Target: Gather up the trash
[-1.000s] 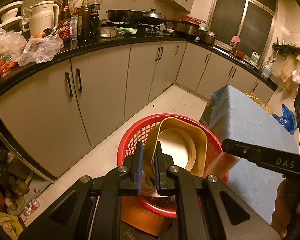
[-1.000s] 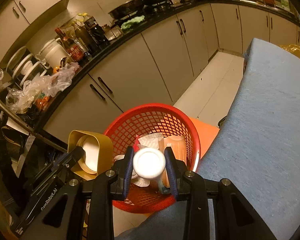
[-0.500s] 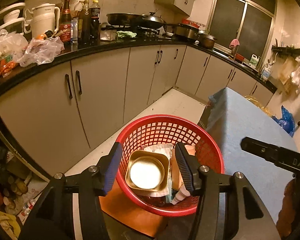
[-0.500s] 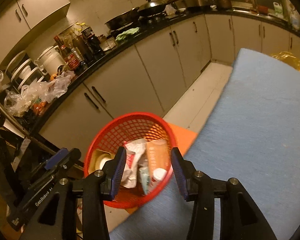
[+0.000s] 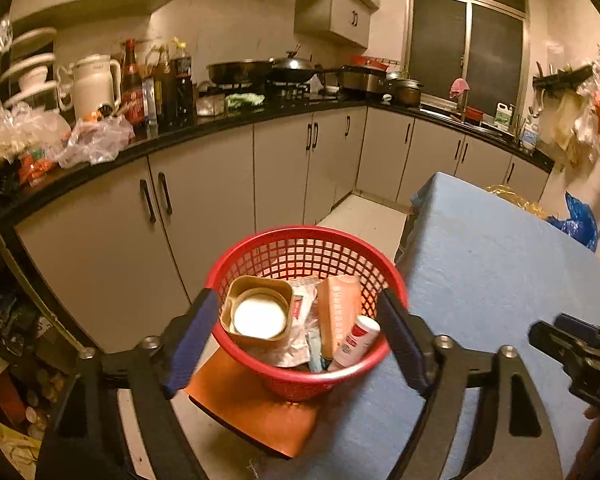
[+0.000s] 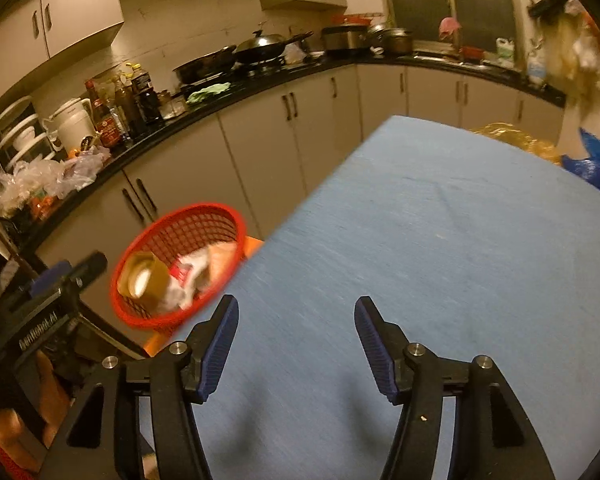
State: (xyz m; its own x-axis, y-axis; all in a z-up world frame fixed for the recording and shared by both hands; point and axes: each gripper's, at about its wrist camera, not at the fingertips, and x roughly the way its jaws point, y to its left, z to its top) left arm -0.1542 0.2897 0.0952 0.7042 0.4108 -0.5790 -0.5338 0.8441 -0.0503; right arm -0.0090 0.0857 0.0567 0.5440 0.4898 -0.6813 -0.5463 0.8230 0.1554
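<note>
A red mesh basket (image 5: 260,246) stands on an orange stool (image 5: 252,408) beside the blue-covered table (image 5: 492,264). Inside lie a gold square container (image 5: 258,312) with a white inside, crumpled wrappers (image 5: 300,320), an orange carton (image 5: 336,312) and a white bottle (image 5: 354,342). My left gripper (image 5: 300,328) hangs over the basket's near side, its jaws opening with nothing pressed between them. My right gripper (image 6: 296,344) is over the bare blue table (image 6: 440,240), its jaws opening and empty. The basket (image 6: 168,316) shows left of it in the right wrist view.
Grey cabinets (image 5: 204,208) under a black counter (image 5: 228,128) curve around behind, crowded with bottles, a white kettle (image 5: 94,86), plastic bags and pans. A yellow bag (image 6: 516,140) and a blue bag (image 6: 596,164) sit past the table's far edge. The left gripper's body (image 6: 40,312) shows at left.
My left gripper let go of the gold container, which now lies in the basket, and pulled back. My right gripper dropped the white-capped bottle into the basket and swung right over the table.
</note>
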